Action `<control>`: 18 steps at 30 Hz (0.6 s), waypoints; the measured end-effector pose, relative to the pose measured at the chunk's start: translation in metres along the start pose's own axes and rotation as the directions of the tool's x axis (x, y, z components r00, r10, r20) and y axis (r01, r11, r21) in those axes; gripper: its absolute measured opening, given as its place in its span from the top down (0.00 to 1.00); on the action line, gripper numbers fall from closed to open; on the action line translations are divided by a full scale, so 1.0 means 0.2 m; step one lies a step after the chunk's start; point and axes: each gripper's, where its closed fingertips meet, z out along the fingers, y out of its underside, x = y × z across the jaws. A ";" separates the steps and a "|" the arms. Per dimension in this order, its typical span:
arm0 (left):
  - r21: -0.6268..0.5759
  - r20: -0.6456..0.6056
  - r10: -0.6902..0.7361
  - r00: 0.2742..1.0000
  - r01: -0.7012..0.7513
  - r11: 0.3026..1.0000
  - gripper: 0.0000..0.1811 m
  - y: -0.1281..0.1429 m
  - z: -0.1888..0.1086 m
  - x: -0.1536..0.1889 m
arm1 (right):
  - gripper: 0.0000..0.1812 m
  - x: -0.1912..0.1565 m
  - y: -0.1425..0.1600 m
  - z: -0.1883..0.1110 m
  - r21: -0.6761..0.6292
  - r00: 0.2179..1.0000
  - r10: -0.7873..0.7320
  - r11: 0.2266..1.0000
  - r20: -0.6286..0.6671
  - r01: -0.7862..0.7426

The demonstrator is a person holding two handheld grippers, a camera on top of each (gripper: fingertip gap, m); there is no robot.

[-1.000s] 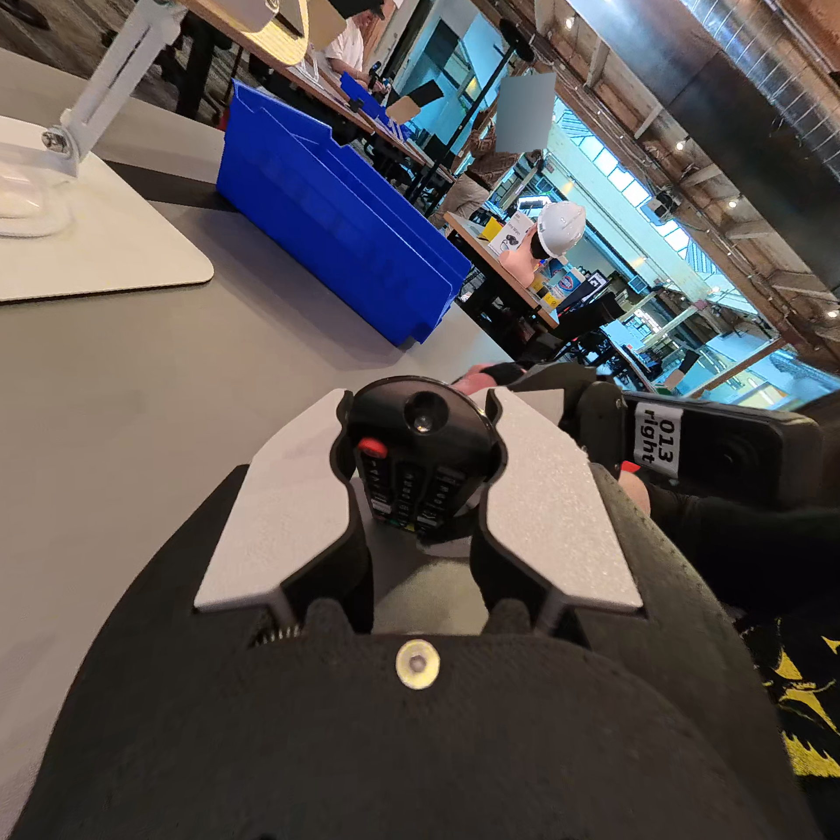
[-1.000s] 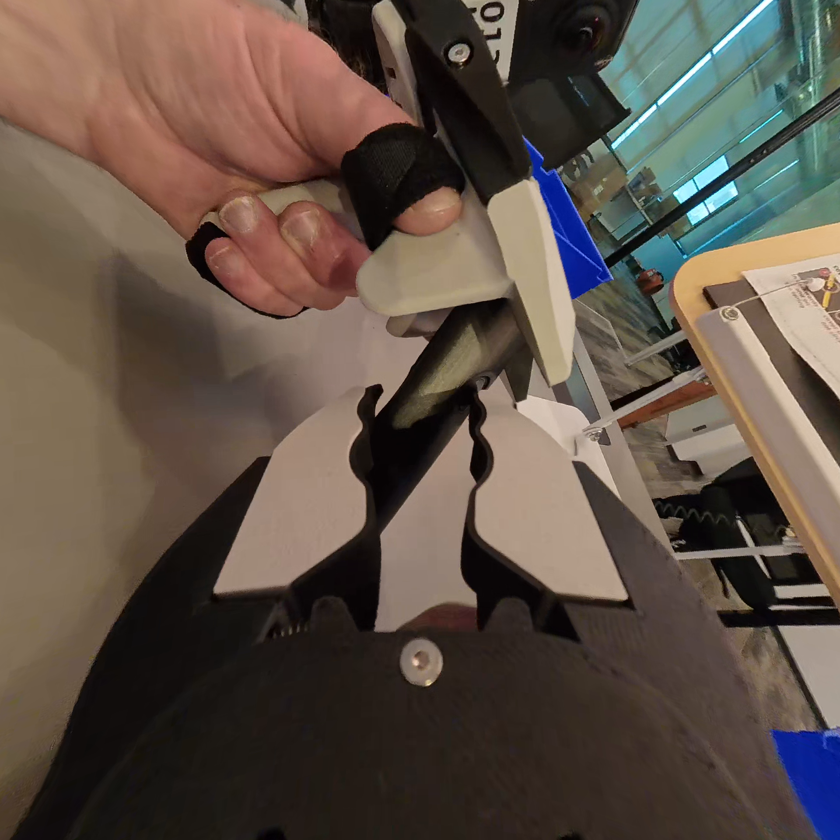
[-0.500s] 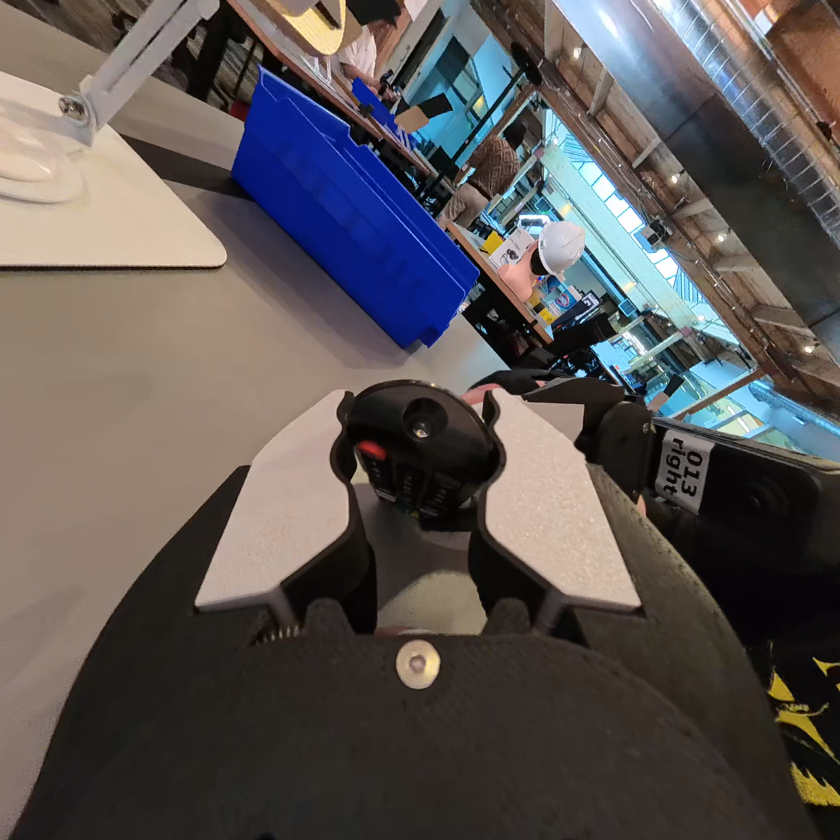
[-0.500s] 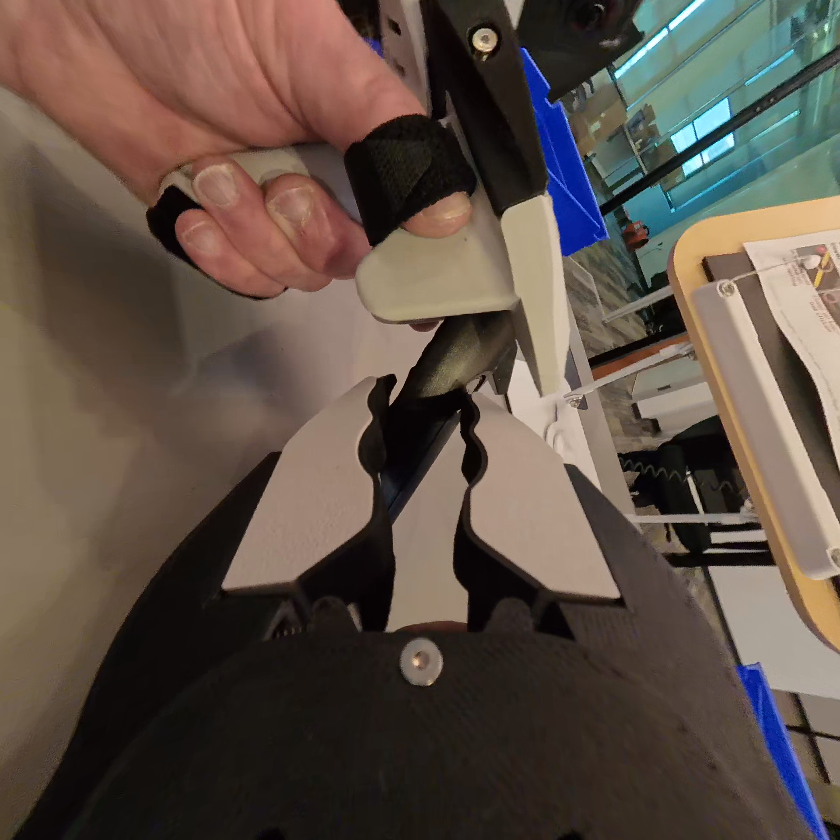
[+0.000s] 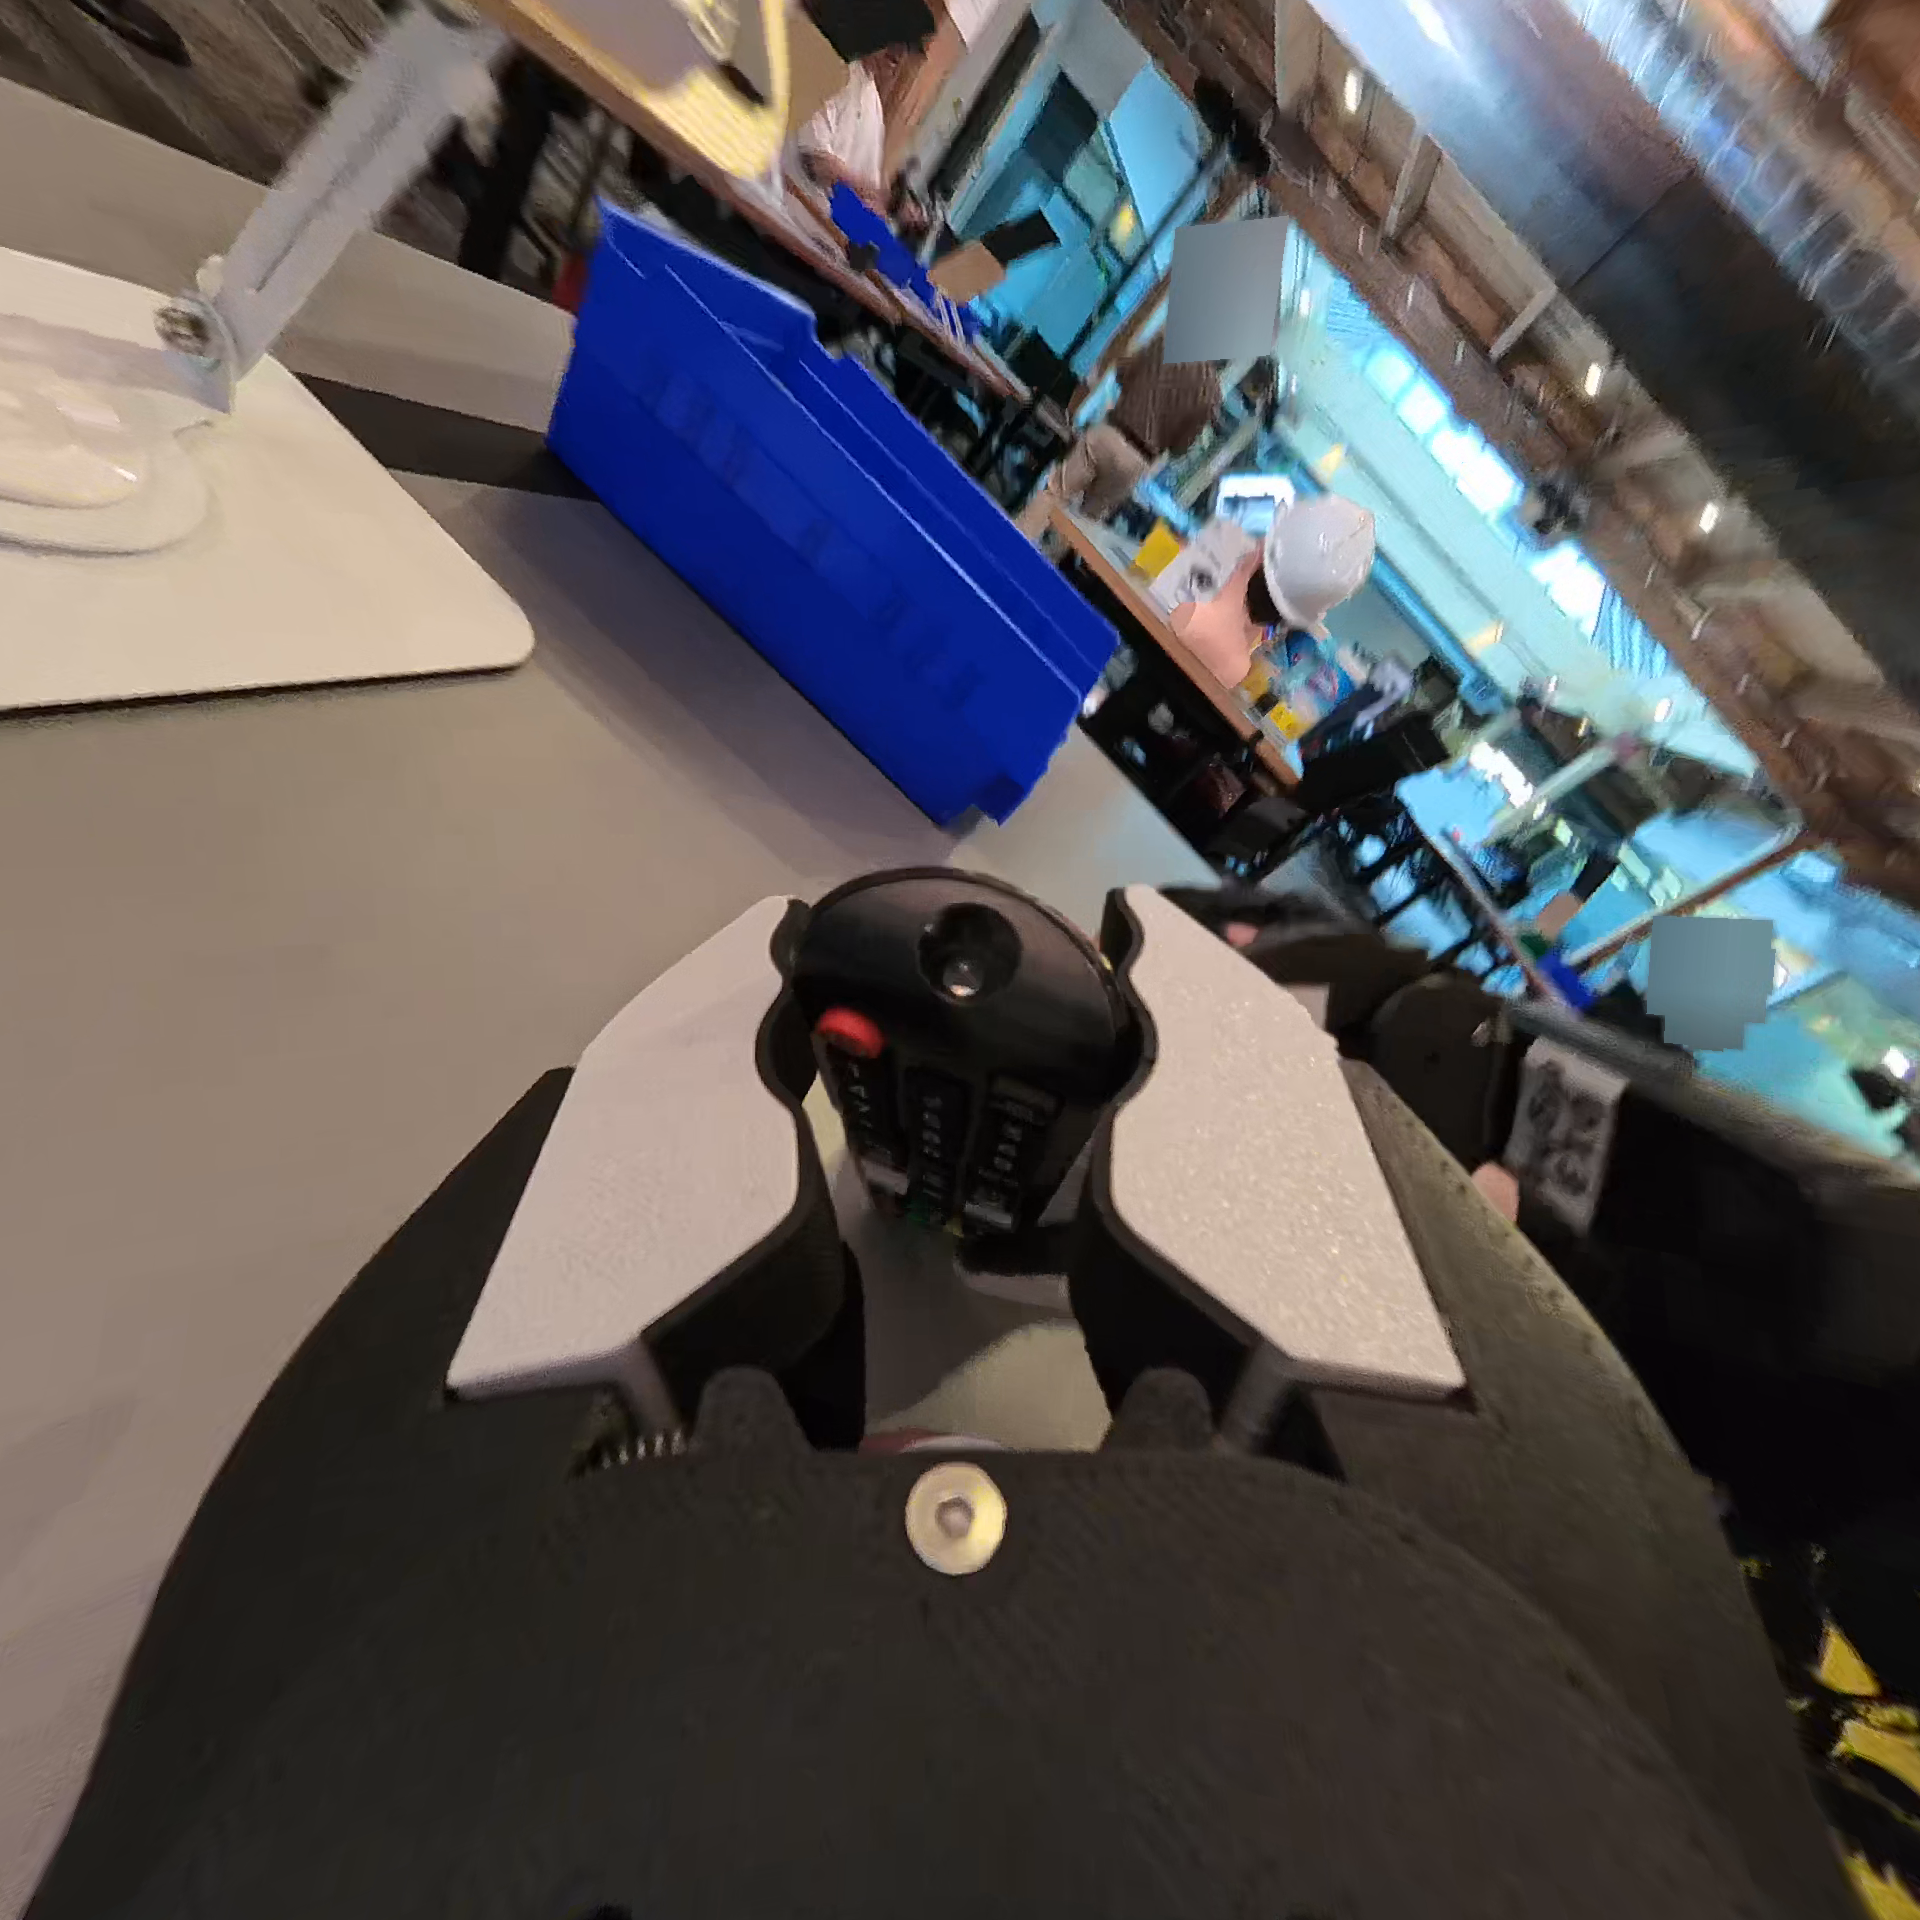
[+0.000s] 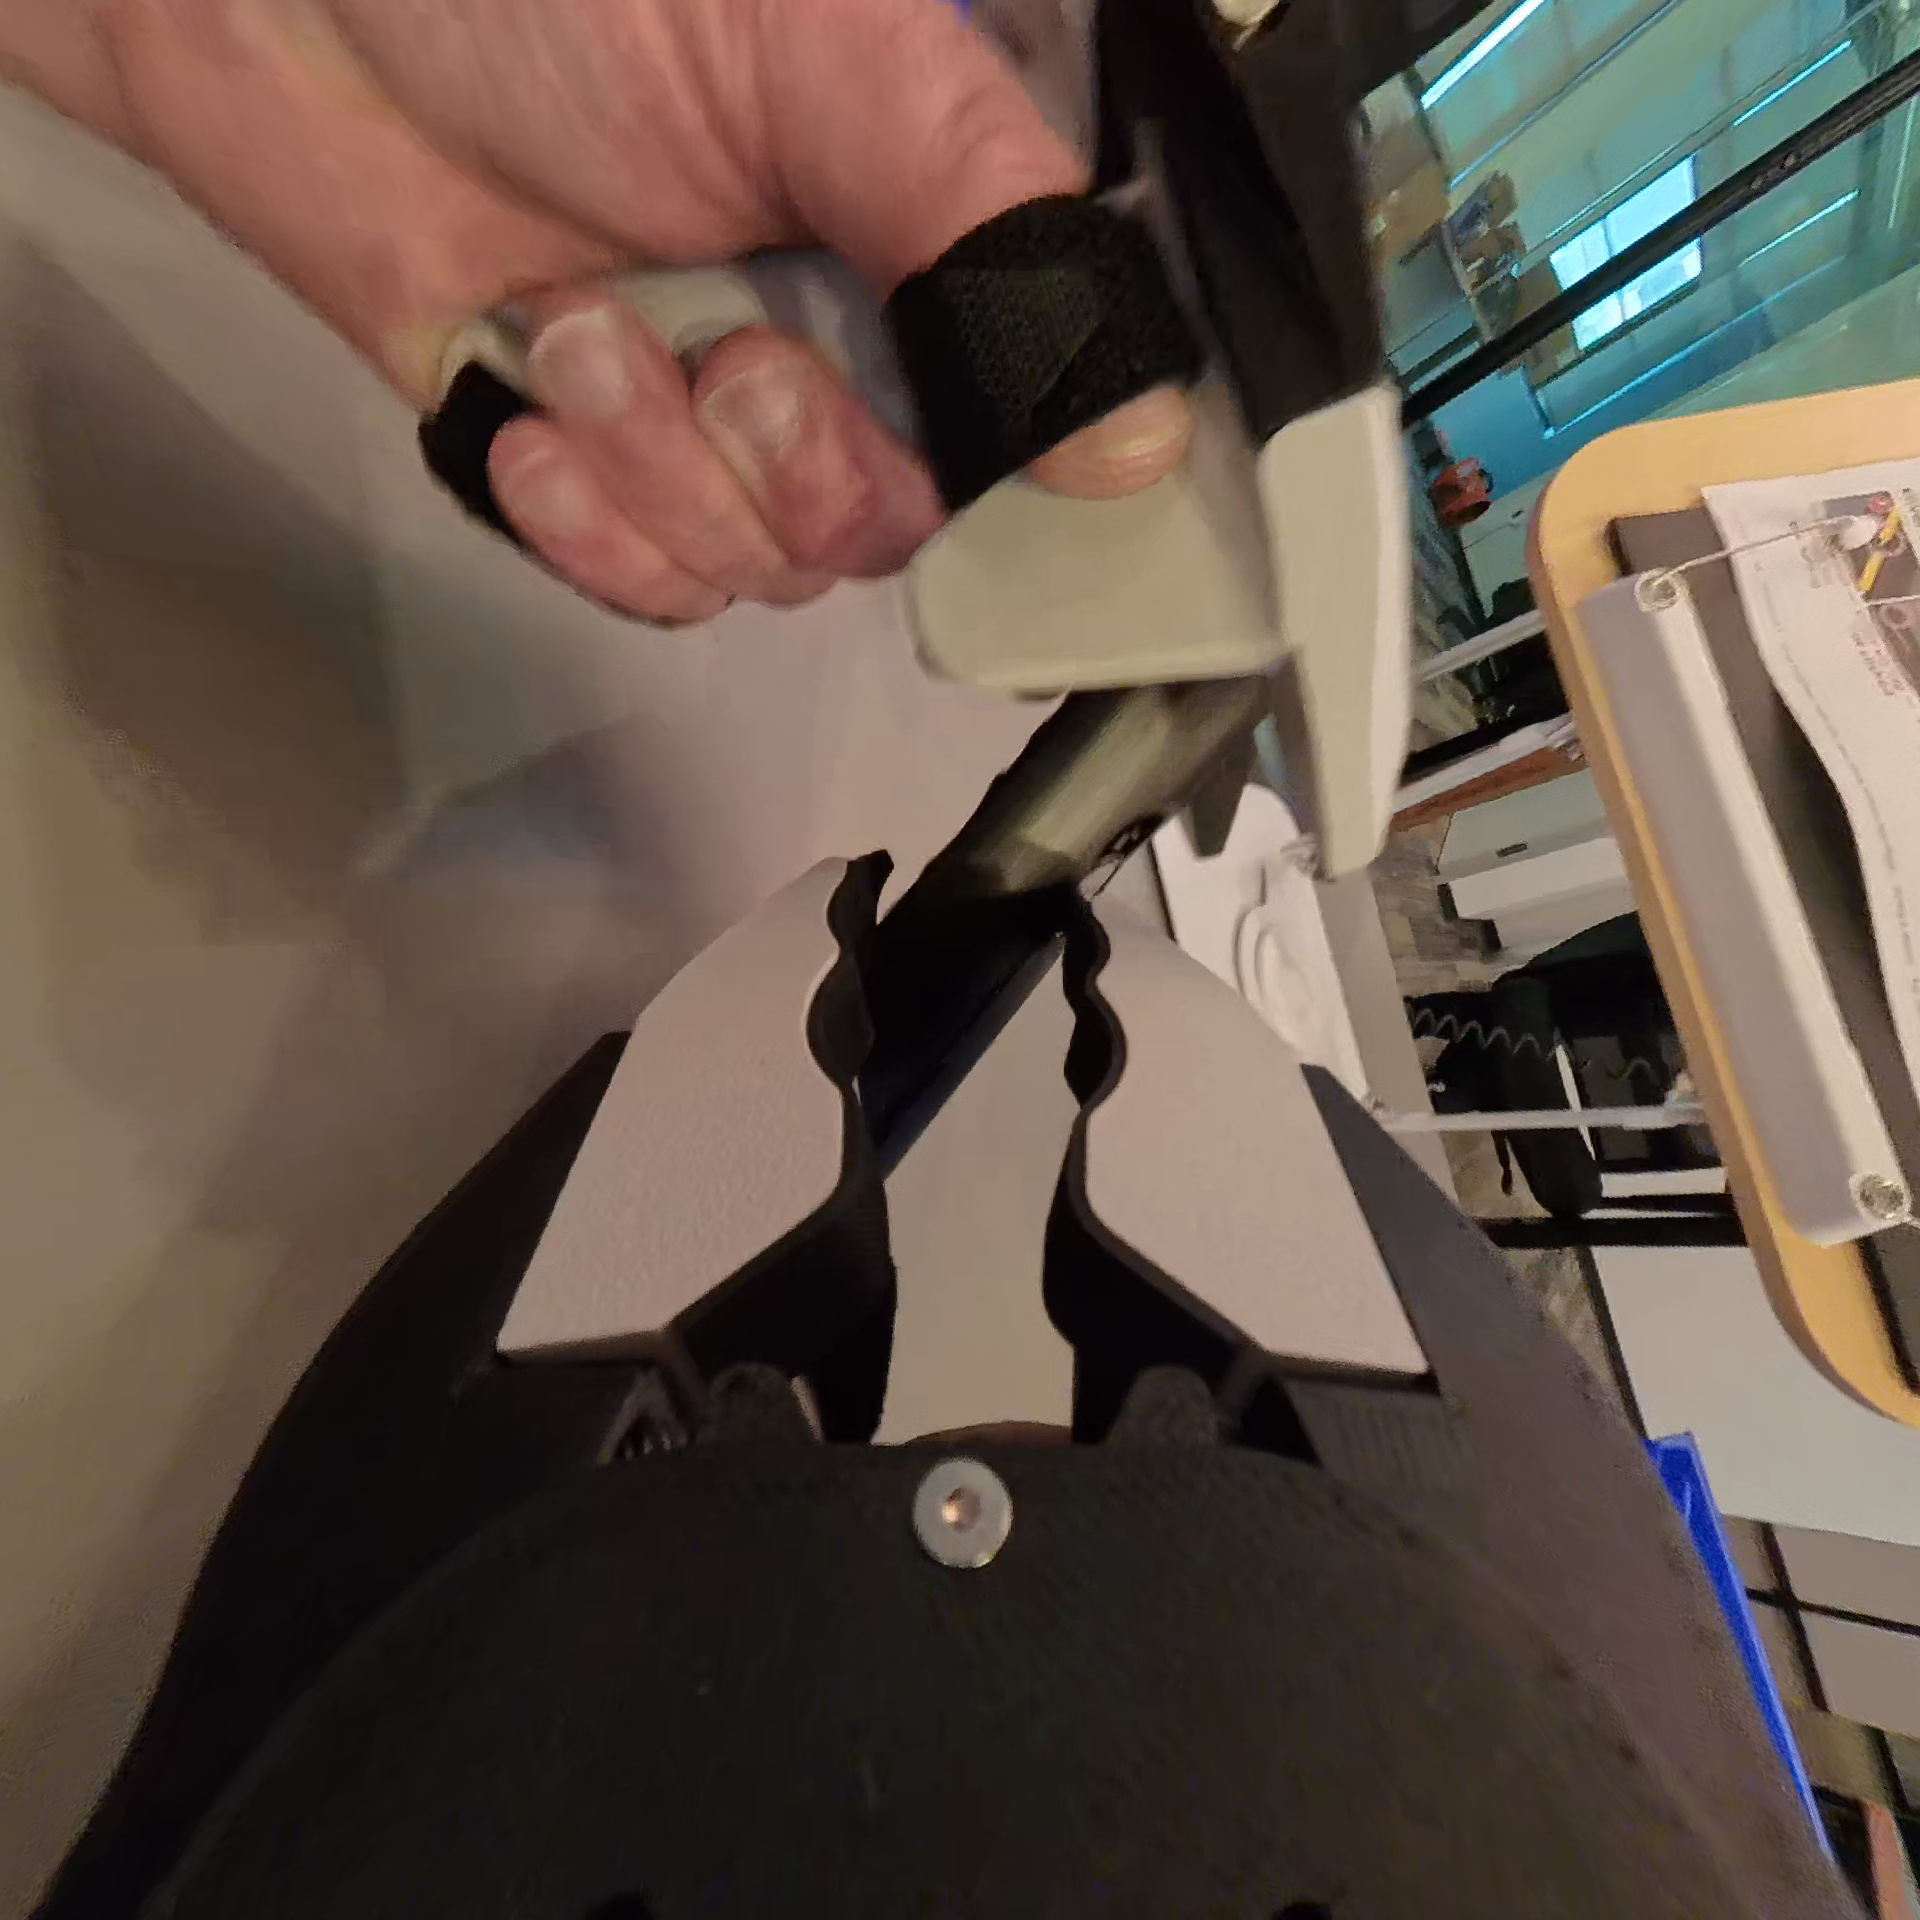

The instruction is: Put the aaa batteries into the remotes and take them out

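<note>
A black remote (image 5: 956, 1039) with a red button stands end-on between my left gripper's (image 5: 948, 909) fingers, which are shut on its sides above the grey table (image 5: 312, 935). In the right wrist view the same remote (image 6: 1101, 769) slants down from the left gripper's grey fingers (image 6: 1340, 623), held by a hand (image 6: 623, 260), into my right gripper (image 6: 971, 904). The right gripper's jaws are closed on the remote's lower end. The right gripper's body (image 5: 1558, 1122) shows at the right of the left wrist view. No batteries are in view.
A blue bin (image 5: 831, 561) stands on the table beyond the remote. A white stand base (image 5: 260, 582) with a slanted arm lies far left. A wood-edged board with a paper sheet (image 6: 1714, 831) is at the right of the right wrist view.
Both grippers keep their hold on the remote. The pair has shifted and tilted slightly, and the current views are motion-blurred.
</note>
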 end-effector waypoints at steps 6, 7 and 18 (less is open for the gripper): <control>-0.009 0.003 0.063 0.998 -0.063 0.998 0.70 -0.02 0.00 0.02 | 0.80 -0.01 0.01 -0.01 0.003 1.000 0.017 1.000 0.004 -0.017; -0.016 0.002 0.078 0.997 -0.078 0.997 0.70 -0.02 0.00 0.02 | 0.79 -0.01 0.02 0.00 0.013 0.999 0.047 0.999 0.018 -0.047; 0.082 -0.092 0.122 0.988 -0.114 0.990 0.70 -0.07 -0.14 -0.02 | 0.72 -0.04 0.11 0.00 -0.003 0.940 0.270 0.961 0.208 -0.275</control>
